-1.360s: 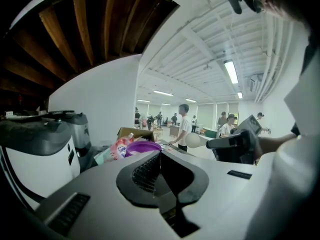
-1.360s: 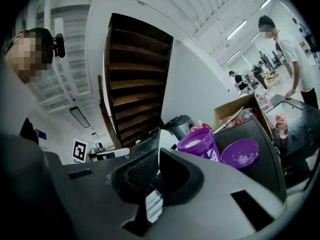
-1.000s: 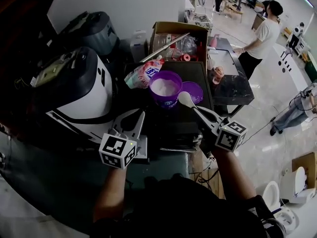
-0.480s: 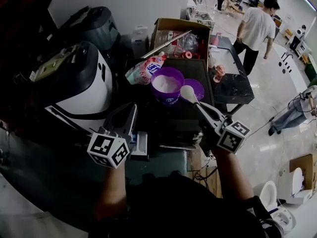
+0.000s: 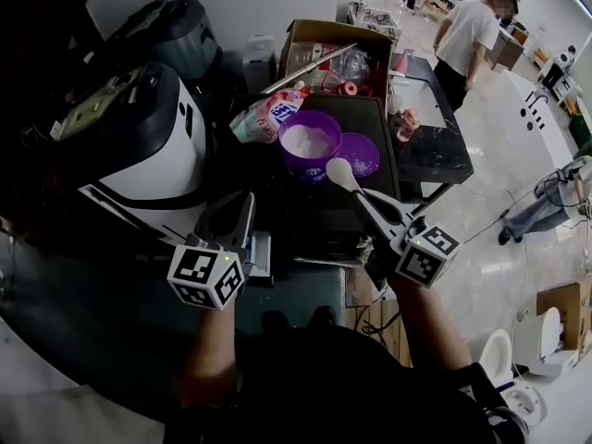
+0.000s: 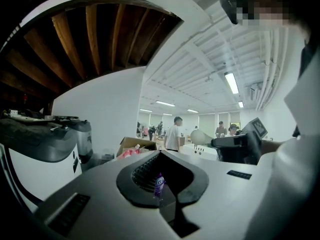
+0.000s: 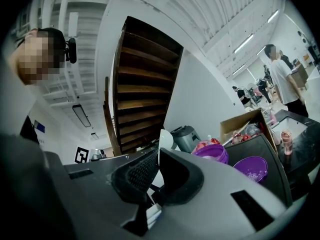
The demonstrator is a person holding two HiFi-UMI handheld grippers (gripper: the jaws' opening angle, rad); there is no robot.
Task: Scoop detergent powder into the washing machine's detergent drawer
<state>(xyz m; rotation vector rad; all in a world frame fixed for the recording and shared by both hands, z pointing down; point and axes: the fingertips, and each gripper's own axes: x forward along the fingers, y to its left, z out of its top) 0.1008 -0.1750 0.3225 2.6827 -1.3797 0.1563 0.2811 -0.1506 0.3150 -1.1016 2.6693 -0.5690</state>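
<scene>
Holding the scoop beside the purple tub

Right gripper is clamped on the white scoop's handle, its bowl just in front of the tub of powder. Left gripper, jaws closed on nothing, hovers well in front-left of the tub, near the washing machine.

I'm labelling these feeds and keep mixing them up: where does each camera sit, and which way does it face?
Head view: worn by the person, aimed steeply down at tub and lid; arms, left claw and right claw with spoon show.
Left gripper view: on the left claw, facing forward along its jaws toward the tub; the person's head shows top right.
Right gripper view: on the right claw, along its jaws and spoon; head top left.
Shared: all three show the tub.
</scene>
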